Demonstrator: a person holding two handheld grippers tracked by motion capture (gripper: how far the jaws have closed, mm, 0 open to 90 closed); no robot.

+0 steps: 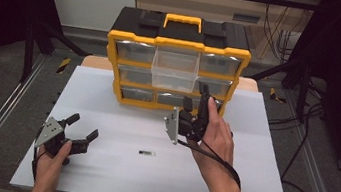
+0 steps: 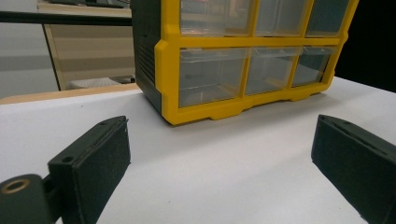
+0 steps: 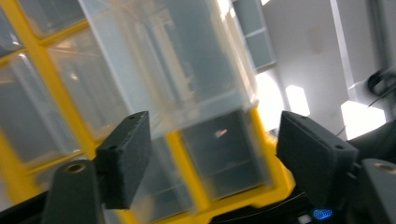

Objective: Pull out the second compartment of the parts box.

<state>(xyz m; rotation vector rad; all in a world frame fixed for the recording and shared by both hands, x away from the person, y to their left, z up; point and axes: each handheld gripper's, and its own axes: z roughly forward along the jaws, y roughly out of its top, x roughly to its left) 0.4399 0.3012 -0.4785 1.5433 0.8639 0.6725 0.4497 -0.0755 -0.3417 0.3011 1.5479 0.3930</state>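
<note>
Drawer [image 1: 174, 70] and yellow cabinet [image 1: 114, 52] bear no readable writing.

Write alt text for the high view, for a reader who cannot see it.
A yellow-and-black plastic drawer cabinet stands at the far edge of a white table, its clear top-middle drawer pulled out. The right gripper, jaws open, points at the cabinet's front just below and right of that drawer. The left gripper rests open near the table's left, and a small dark object lies between the hands.

The left claw [image 1: 81, 131] rests low with jaws spread, while the right claw [image 1: 197, 95] is raised, jaws apart.
</note>
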